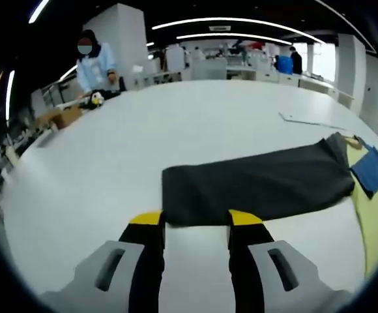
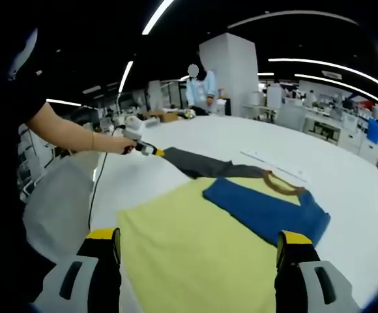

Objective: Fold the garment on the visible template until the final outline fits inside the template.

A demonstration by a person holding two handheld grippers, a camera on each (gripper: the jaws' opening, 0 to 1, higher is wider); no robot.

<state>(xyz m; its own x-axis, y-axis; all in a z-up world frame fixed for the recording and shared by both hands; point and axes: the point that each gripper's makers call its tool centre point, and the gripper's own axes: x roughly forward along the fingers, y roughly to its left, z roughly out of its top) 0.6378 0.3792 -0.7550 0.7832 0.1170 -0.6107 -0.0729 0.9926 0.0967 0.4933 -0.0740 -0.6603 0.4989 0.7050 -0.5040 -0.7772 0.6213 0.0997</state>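
**poster1:** Open-plan office in the background, strip lights overhead, and a big white surface [image 1: 111,163] carrying everything. The shirt [image 2: 195,261] lies flat on it: yellow body near the right claw [image 2: 199,244], a blue sleeve [image 2: 267,208] already folded over the chest, and a dark grey sleeve [image 1: 254,186] stretched out to the left.

**poster2:** So sleeves are the step in hand. The left claw [image 1: 195,218] sits right at the cuff of that grey sleeve, jaws apart on either side of the edge, not pinching yet as far as I can tell.

**poster1:** Right claw is spread wide too, grasping nothing, hovering over the yellow hem.

**poster2:** Next move, I'd guess: clamp the cuff and carry it across the body. I can't make out any template outline though.
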